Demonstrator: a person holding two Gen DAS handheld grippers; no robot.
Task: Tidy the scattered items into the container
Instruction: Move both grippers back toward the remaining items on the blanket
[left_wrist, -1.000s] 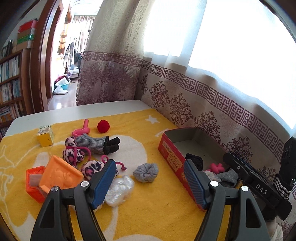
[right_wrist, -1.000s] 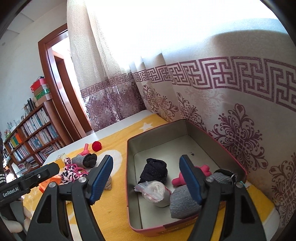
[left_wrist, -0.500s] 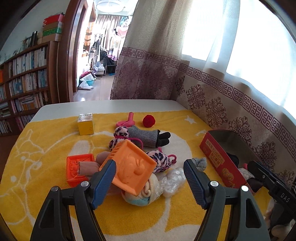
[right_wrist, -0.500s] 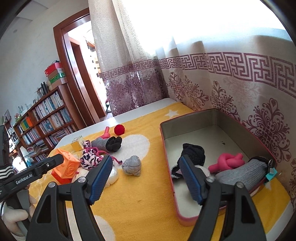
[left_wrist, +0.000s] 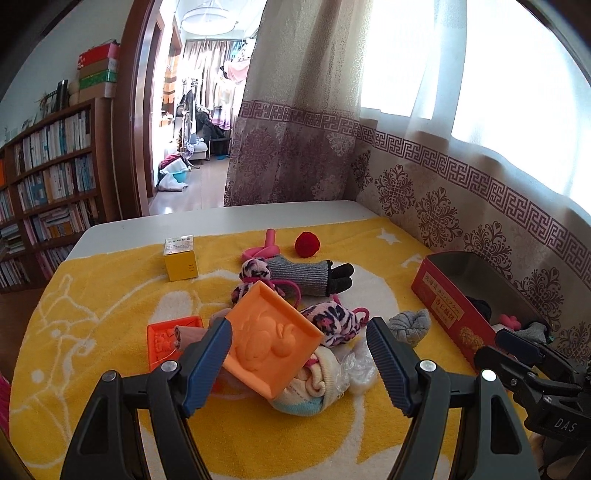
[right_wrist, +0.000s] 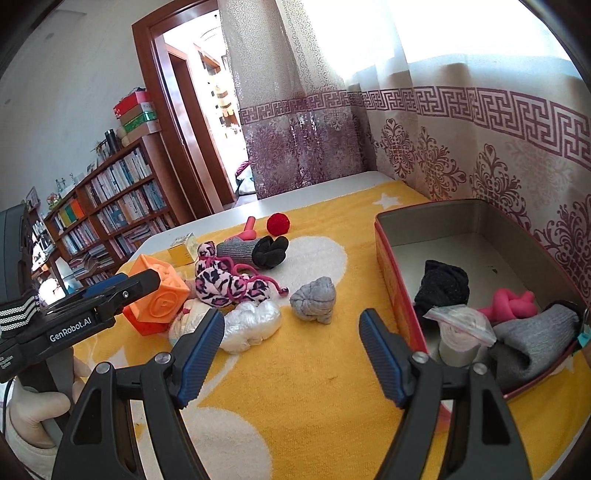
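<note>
While both tools are raised above the yellow and white towel, we find the left gripper level, pointing forward, its jaws spread wide and holding nothing. Directly ahead of its fingertips lies the orange embossed rubber cube, tilted on a rolled pastel sock. We note the right gripper likewise parted and empty, angled down toward the towel. Relative to the cube, the crumpled clear plastic bag sits just to its right, the balled grey sock farther right, and the red rectangular tin container beyond that. Inside the container we see a black sock, a pink knotted tube and a grey knit sock.
</note>
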